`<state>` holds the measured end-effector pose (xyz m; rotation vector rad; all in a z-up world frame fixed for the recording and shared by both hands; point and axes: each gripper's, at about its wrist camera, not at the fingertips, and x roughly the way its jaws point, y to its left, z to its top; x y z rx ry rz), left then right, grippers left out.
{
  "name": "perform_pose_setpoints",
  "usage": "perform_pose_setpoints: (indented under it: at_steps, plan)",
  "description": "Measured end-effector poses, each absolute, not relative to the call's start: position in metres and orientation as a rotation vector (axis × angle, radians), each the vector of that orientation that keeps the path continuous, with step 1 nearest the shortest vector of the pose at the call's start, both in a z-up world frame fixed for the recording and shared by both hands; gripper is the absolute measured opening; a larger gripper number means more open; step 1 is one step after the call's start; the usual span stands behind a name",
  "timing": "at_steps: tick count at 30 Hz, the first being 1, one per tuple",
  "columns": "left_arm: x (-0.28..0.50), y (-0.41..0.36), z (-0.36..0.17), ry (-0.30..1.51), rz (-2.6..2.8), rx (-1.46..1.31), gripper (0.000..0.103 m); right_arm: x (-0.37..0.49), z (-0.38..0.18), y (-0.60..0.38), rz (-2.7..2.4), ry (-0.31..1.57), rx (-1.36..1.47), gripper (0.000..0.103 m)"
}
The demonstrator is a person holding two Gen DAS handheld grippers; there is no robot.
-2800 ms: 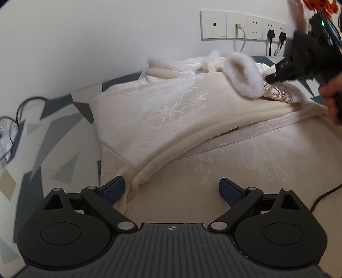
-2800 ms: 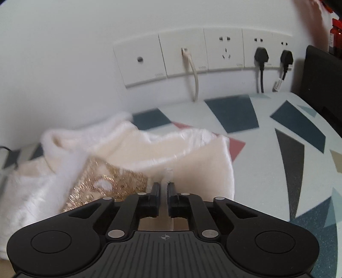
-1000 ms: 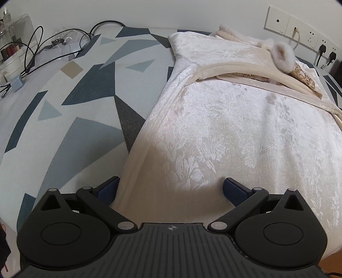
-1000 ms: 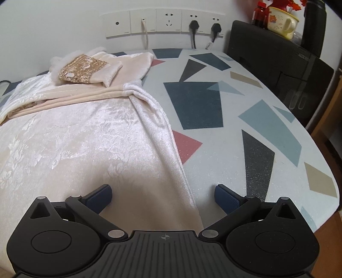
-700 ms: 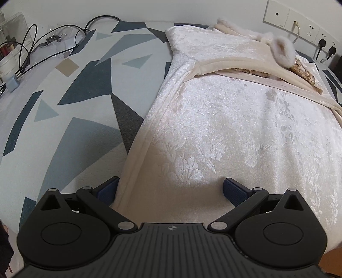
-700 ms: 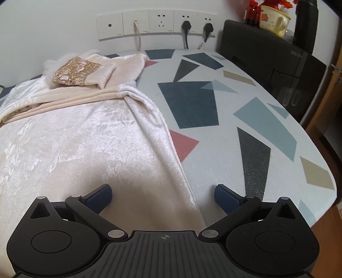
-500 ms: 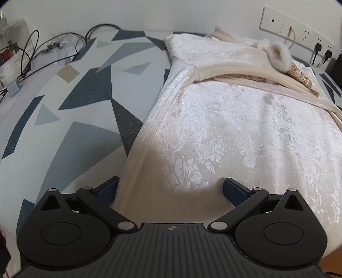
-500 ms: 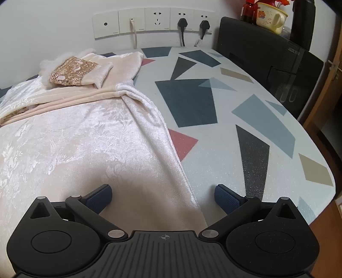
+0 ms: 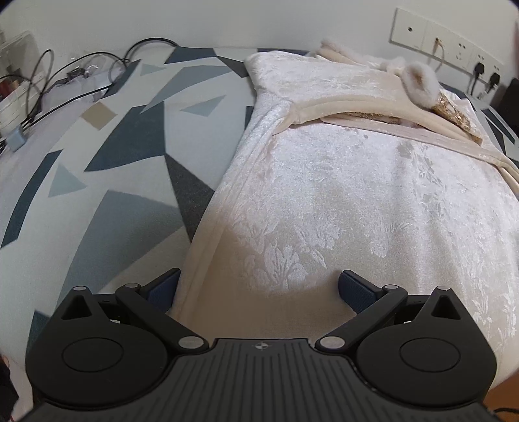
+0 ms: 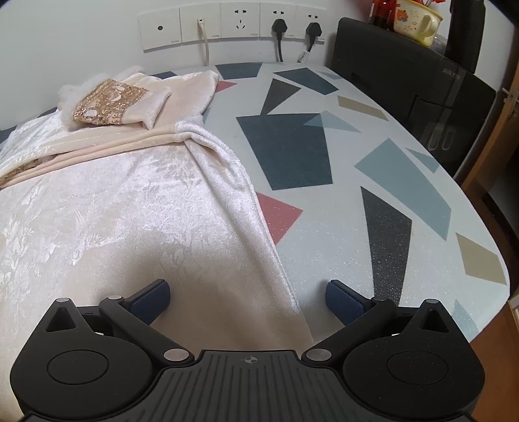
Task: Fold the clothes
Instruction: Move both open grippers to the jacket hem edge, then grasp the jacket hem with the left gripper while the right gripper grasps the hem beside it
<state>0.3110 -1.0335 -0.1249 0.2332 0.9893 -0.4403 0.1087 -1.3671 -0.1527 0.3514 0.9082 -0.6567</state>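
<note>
Two splayed grippers (image 9: pixel 259 289) (image 10: pixel 248 297), plush embossed cream garment (image 9: pixel 356 201)

Bare patterned tabletop (image 10: pixel 373 201) lies open right of the cream garment (image 10: pixel 113 207); a black appliance (image 10: pixel 412 81) and plugged sockets (image 10: pixel 279 22) close off the far right corner; tangled cables (image 9: pixel 58 81) crowd the far left edge.

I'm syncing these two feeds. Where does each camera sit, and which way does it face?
Left wrist: on the left gripper, jaws open, facing the cream garment's left edge.
Right wrist: on the right gripper, jaws open, facing its right edge and the wall sockets.
Both show the garment, patterned table and sockets.
</note>
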Motion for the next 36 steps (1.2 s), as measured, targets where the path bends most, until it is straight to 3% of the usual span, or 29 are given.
perform_pose_setpoints:
  at_steps: [21, 23, 24, 25, 26, 28, 29, 30, 31, 32, 36]
  plan:
    - [0.279, -0.978, -0.119, 1.034, -0.682, 0.226, 0.102, 0.091, -0.144, -1.346, -0.582, 0.851, 0.412, 0.102]
    - [0.274, -0.977, -0.119, 1.03, -0.696, 0.232, 0.101, 0.077, -0.143, -1.352, -0.596, 0.828, 0.457, 0.094]
    - [0.27, -0.977, -0.119, 1.019, -0.697, 0.249, 0.099, 0.07, -0.143, -1.354, -0.602, 0.819, 0.468, 0.081]
    - [0.267, -0.978, -0.119, 1.003, -0.703, 0.268, 0.091, 0.063, -0.143, -1.354, -0.607, 0.804, 0.467, 0.07]
    - [0.265, -0.979, -0.119, 0.984, -0.713, 0.287, 0.081, 0.058, -0.143, -1.354, -0.61, 0.797, 0.462, 0.067]
    - [0.259, -0.982, -0.118, 0.947, -0.732, 0.325, 0.072, 0.054, -0.143, -1.351, -0.615, 0.798, 0.447, 0.048]
    - [0.259, -0.983, -0.117, 0.937, -0.734, 0.327, 0.058, 0.053, -0.142, -1.35, -0.615, 0.798, 0.447, 0.04]
    - [0.259, -0.983, -0.116, 0.932, -0.73, 0.316, 0.049, 0.053, -0.142, -1.349, -0.608, 0.798, 0.457, 0.022]
    - [0.261, -0.984, -0.114, 0.935, -0.722, 0.304, 0.028, 0.054, -0.14, -1.348, -0.602, 0.796, 0.468, 0.007]
    - [0.265, -0.984, -0.112, 0.946, -0.712, 0.285, 0.012, 0.055, -0.139, -1.347, -0.596, 0.795, 0.482, 0.007]
    - [0.269, -0.978, -0.101, 0.908, -0.632, 0.274, 0.012, 0.049, -0.124, -1.351, -0.663, 0.744, 0.463, 0.005]
